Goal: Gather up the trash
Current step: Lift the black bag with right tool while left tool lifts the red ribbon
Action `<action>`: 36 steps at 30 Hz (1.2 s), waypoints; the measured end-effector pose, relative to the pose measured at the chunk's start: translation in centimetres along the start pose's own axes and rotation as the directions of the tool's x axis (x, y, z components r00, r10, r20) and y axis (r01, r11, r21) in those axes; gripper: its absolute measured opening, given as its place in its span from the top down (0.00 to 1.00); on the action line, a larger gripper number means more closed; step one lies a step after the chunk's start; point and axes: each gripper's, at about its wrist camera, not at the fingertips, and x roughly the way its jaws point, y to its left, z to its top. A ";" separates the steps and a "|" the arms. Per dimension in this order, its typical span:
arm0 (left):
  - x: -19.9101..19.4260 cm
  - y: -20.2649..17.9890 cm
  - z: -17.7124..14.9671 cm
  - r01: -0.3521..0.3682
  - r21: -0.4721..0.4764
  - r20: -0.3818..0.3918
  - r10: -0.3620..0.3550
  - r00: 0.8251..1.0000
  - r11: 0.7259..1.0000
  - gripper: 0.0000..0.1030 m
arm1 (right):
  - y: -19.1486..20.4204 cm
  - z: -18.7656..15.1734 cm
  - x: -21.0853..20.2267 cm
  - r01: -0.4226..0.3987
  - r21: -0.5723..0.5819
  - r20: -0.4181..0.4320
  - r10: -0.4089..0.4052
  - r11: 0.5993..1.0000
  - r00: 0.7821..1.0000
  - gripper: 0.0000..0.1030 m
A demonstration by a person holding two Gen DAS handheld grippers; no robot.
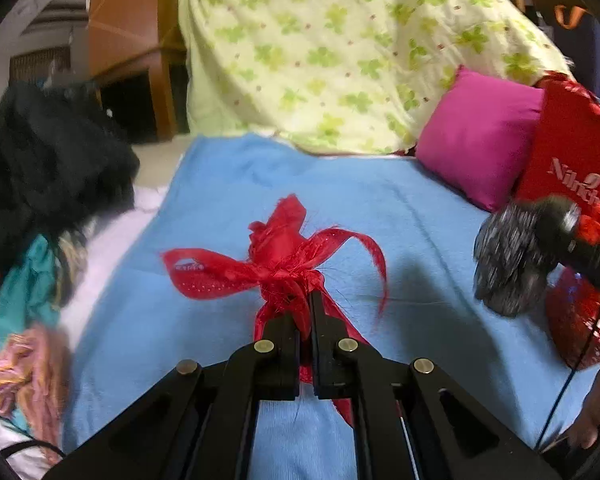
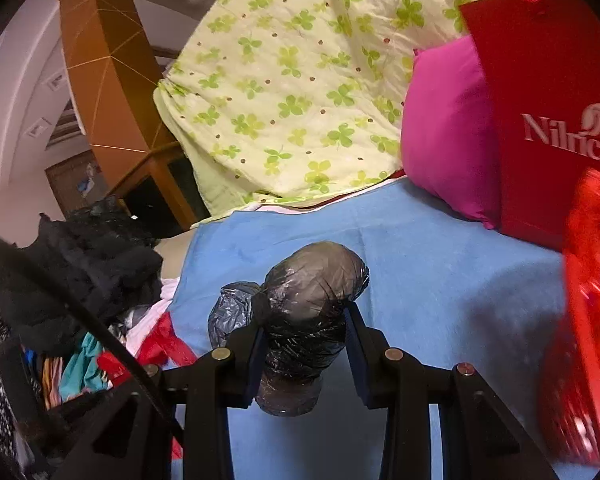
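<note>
Left tongs clamped on frayed red ribbon scrap, right tongs gripping crinkled black plastic bundle

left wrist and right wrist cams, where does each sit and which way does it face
Left wrist: on the left gripper, facing along its fingers at a red ribbon scrap it pinches, blue sheet beyond.
Right wrist: on the right gripper, facing a black plastic bundle it clamps.
Shared: blue sheet, green clover bedding, magenta pillow.

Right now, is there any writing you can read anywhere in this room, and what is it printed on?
"Nilrich", white letters with a small leaf-like mark above, on the red bag beside the pink cushion; the frame edge cuts it off, so more letters may follow.
Nothing else readable; the red ribbon carries only dots.
</note>
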 end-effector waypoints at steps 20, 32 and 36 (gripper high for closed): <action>-14.7 -2.2 1.8 -0.026 0.115 0.228 -0.001 0.974 0.993 0.95 | 2.6 -1.9 -15.5 0.010 -0.079 0.140 0.001 0.997 0.990 0.62; -17.6 -3.1 1.9 -0.042 0.151 0.274 -0.001 0.962 0.988 0.95 | 4.5 -0.3 -19.7 -0.043 -0.087 0.208 0.060 0.995 0.976 0.62; -18.1 -3.8 1.9 -0.043 0.166 0.284 -0.006 0.959 0.985 0.95 | 4.3 0.0 -20.6 -0.053 -0.083 0.223 0.070 0.995 0.972 0.62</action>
